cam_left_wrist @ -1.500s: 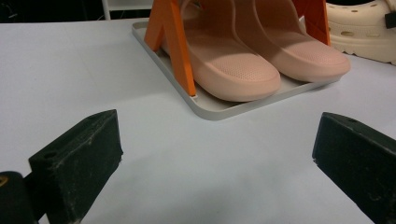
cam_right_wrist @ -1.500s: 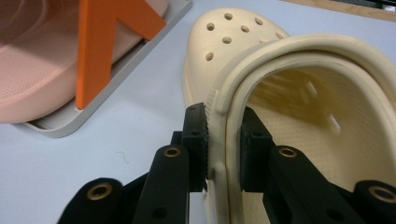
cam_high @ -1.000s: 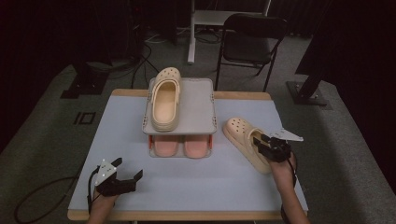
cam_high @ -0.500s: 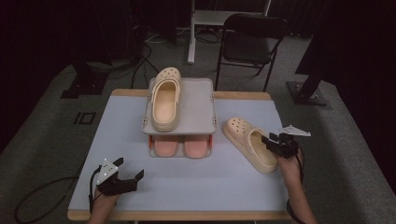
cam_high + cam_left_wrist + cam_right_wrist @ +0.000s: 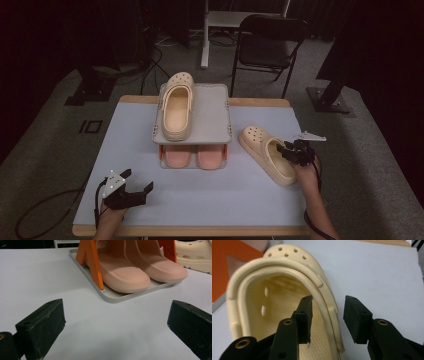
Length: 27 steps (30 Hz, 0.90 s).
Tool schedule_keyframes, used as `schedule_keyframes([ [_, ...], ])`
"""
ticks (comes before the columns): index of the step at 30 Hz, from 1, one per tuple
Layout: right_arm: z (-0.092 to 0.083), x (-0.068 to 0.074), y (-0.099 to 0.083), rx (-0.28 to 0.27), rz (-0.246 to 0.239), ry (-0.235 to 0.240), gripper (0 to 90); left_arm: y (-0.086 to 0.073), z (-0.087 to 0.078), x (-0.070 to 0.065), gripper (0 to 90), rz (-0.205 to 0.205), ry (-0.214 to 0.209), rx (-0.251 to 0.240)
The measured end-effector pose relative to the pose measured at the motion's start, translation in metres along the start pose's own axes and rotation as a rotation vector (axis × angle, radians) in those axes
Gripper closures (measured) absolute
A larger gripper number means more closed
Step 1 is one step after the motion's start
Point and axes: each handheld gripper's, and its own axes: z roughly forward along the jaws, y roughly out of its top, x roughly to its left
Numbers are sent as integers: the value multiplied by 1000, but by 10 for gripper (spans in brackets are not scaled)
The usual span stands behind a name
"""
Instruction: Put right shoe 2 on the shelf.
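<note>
Foam-light and springy, the cream clog (image 5: 284, 302) is getting its side wall straddled by the right gripper (image 5: 328, 315), jaws closing but not yet pinching.

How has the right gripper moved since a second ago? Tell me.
Yes. The right gripper slid outward along the loose clog, away from the shoe rack, jaws closing astride its rim.
</note>
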Motion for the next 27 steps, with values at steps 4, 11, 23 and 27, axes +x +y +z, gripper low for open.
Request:
schedule_keyframes([
  [4,5,-1,3,29,-12,16,714,0,0,0,15,-1,0,-1],
  [11,4,-1,4,37,-24,29,749,0,0,1,15,-6,1,-5],
  [23,-15,1,14,-6,28,38,754,0,0,0,15,1,2,1],
  [27,-23,4,25,-18,32,46,755,0,0,0,15,1,1,-1],
])
